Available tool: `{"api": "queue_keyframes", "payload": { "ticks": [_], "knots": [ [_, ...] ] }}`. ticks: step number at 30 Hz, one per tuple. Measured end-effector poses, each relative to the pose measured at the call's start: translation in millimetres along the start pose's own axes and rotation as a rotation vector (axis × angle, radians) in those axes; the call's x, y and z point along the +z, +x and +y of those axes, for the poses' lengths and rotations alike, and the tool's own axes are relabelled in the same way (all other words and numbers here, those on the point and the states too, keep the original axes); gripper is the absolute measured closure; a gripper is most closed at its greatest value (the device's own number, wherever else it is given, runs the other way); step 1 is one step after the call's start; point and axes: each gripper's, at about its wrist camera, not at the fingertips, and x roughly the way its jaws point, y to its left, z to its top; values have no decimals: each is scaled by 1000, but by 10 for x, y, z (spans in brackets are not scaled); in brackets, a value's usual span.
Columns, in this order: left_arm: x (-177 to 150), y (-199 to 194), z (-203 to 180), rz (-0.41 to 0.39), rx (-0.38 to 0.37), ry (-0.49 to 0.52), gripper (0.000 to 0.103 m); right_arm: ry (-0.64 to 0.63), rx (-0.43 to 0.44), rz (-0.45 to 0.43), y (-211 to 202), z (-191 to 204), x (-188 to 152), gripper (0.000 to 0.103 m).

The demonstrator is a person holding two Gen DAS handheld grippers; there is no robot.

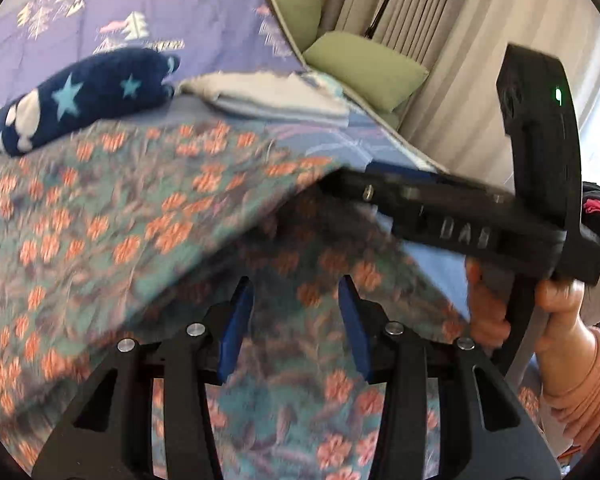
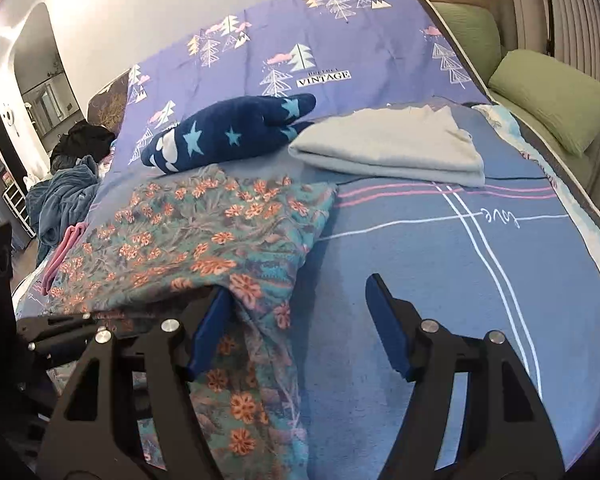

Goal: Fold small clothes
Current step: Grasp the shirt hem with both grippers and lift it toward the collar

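Observation:
A teal garment with orange flowers (image 1: 132, 216) lies partly folded on the bed; it also shows in the right wrist view (image 2: 204, 240). My left gripper (image 1: 296, 312) is open just above the garment's lower layer, with a raised fold to its left. My right gripper (image 2: 300, 312) is open; its left finger (image 2: 210, 328) touches the garment's edge, its right finger hangs over bare blanket. In the left wrist view the right gripper's body (image 1: 460, 216) crosses at the right, its tip at the raised fold's edge.
A navy star-patterned garment (image 2: 228, 136) and a folded pale grey cloth (image 2: 392, 148) lie further back on the blue blanket (image 2: 440, 264). Green cushions (image 2: 552, 108) sit at the right beyond the bed edge. A pile of clothes (image 2: 68, 196) lies at the left.

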Motion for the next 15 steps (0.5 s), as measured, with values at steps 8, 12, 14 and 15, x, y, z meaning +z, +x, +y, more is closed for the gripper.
{"api": "queue_keyframes", "payload": {
  "ticks": [8, 12, 14, 15],
  "knots": [
    [218, 295, 25, 11, 38, 32, 52, 21, 47, -24, -11, 15, 66, 35],
    [341, 470, 33, -22, 17, 16, 52, 48, 83, -23, -18, -1, 117, 35],
    [376, 508, 24, -48, -28, 1, 52, 52, 80, -20, -23, -14, 116, 35],
    [390, 520, 13, -57, -55, -6, 52, 53, 73, -20, -31, -26, 110, 35]
  ]
}}
